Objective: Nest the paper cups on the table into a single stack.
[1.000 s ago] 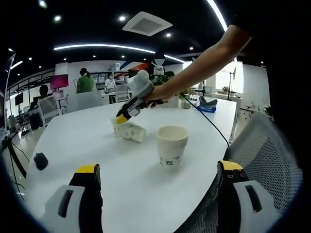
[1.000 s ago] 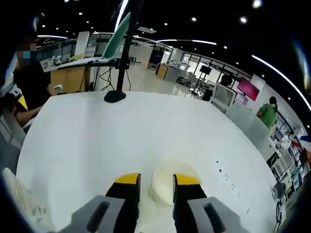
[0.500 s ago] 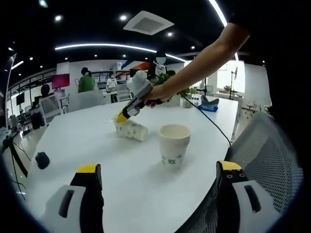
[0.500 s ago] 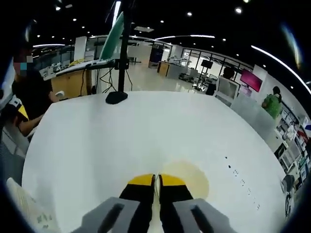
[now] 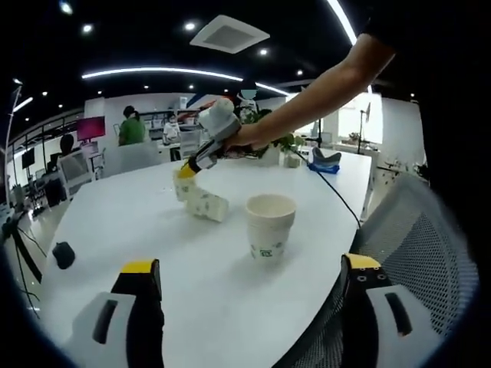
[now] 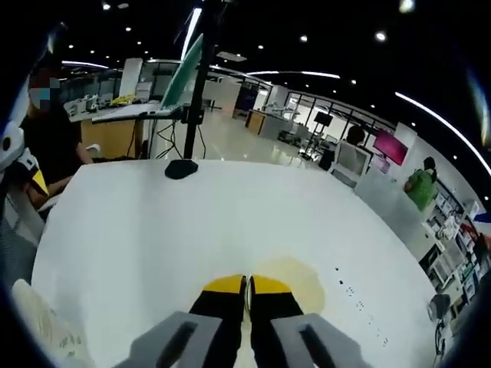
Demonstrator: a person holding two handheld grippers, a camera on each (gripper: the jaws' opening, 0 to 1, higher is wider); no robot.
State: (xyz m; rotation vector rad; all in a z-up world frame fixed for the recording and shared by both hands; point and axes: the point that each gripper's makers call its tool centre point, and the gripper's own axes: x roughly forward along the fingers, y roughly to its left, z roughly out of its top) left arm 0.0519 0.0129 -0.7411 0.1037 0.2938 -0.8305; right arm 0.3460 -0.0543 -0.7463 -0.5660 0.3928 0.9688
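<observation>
The white table (image 5: pixel 100 222) carries two cup items. An upright paper cup (image 5: pixel 269 227), possibly already several nested, stands near the table edge. A second cup (image 5: pixel 201 203) lies tipped on its side just beyond it.

The right gripper (image 5: pixel 186 170) reaches in at the tipped cup. In the right gripper view, its yellow-tipped jaws are pressed together on the thin rim wall of that cup (image 6: pixel 298 277).

The left gripper (image 5: pixel 249 272) hangs back from the table with its jaws spread wide and nothing between them.

Handling notes, by judgement:
- Paper cups are very light and slide easily on a smooth tabletop.
- The wall is thin and creases under a hard squeeze.
- Grip the rim, the stiffest part, with light pressure.
- Steady the upright cup low on its body during nesting, as it tips readily.
</observation>
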